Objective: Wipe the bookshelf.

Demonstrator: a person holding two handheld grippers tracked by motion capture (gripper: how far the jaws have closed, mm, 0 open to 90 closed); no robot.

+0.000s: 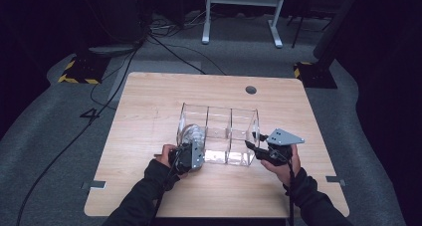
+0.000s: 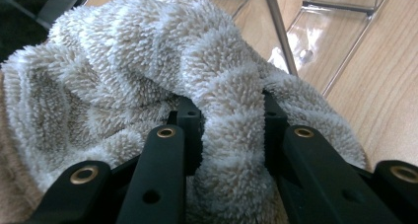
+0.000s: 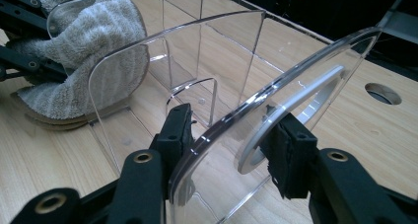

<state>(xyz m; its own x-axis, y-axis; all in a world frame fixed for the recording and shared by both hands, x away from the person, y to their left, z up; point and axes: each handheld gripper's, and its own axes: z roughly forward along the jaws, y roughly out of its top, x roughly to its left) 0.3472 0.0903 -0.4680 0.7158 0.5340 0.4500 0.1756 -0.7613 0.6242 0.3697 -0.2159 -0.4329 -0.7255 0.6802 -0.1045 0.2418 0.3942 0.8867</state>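
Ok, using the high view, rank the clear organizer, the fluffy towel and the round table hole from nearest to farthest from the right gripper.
1. Clear organizer: the right gripper is at its right end wall.
2. Fluffy towel: at the organizer's left end, in the left gripper.
3. Round table hole: at the table's far edge; nearly as far as the towel.

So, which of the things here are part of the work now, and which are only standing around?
In use:
- striped towel, held by the left gripper
- clear three-compartment organizer, its end wall between the right gripper jaws

Standing around:
- white table frame
- floor cables
- yellow-black striped base
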